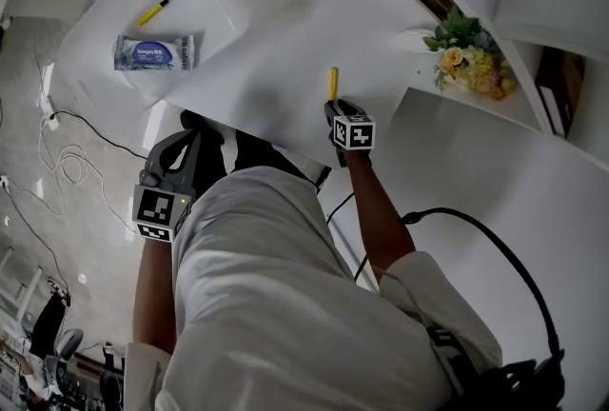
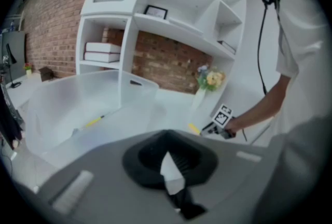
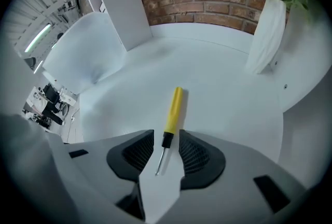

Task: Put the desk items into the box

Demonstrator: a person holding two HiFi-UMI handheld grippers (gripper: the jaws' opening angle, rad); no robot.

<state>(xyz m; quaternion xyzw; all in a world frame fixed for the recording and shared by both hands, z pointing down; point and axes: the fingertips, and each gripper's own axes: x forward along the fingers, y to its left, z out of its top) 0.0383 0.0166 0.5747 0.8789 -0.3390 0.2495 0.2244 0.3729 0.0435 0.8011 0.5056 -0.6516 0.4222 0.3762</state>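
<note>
Yellow plastic handle and a thin steel shaft: the screwdriver (image 3: 173, 109) looks light, stiff and slim, and likely to roll or slip on a smooth surface. It lies flat on the white desk (image 1: 285, 29), to the right of the translucent box (image 1: 90, 38) and clear of its wall. The thick handle, close to the black collar, seems the surest place to grip; the bare shaft is too thin.

The right gripper (image 3: 166, 137) points steeply down over the screwdriver on an outstretched forearm. Its jaws stand apart on either side of the collar and shaft, and neither pad presses on the tool. The left gripper (image 2: 168, 158) hangs low beside the person's body and tilts gently toward the box, its jaws together with nothing between them. Inside the box lie a small yellow tool (image 1: 157, 8) and a blue-and-white packet (image 1: 154, 52).
</note>
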